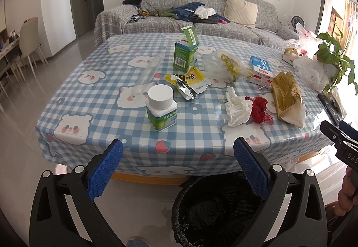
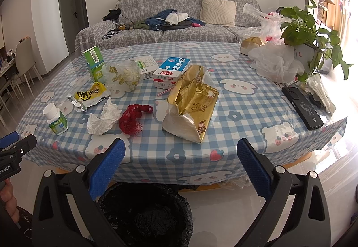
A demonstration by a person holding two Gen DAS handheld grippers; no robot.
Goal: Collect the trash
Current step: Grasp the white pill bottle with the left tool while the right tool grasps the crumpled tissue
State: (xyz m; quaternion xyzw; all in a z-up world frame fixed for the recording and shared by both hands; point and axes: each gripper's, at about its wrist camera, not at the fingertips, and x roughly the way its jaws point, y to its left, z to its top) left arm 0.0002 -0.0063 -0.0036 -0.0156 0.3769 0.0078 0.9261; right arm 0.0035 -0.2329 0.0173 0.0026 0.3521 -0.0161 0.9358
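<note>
Both my grippers, left [image 1: 177,166] and right [image 2: 180,165], are spread empty above the bin [image 2: 145,213]; I approach the crumpled tissue [image 2: 104,118] squarely.

Black-lined bin [image 1: 214,209] stood on floor below surface edge. Above bin, on surface: crumpled tissue [image 1: 237,107], red net [image 1: 259,108], gold bag [image 1: 288,97], upright pill bottle [image 1: 161,108].

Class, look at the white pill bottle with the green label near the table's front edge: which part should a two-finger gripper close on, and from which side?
Grip the pill bottle across its body, just under the wide white cap, coming in level from the near table edge. It stands upright with bare cloth around it, and the left gripper, open, is probably closest. A top-down grip on the cap looks less secure.
</note>
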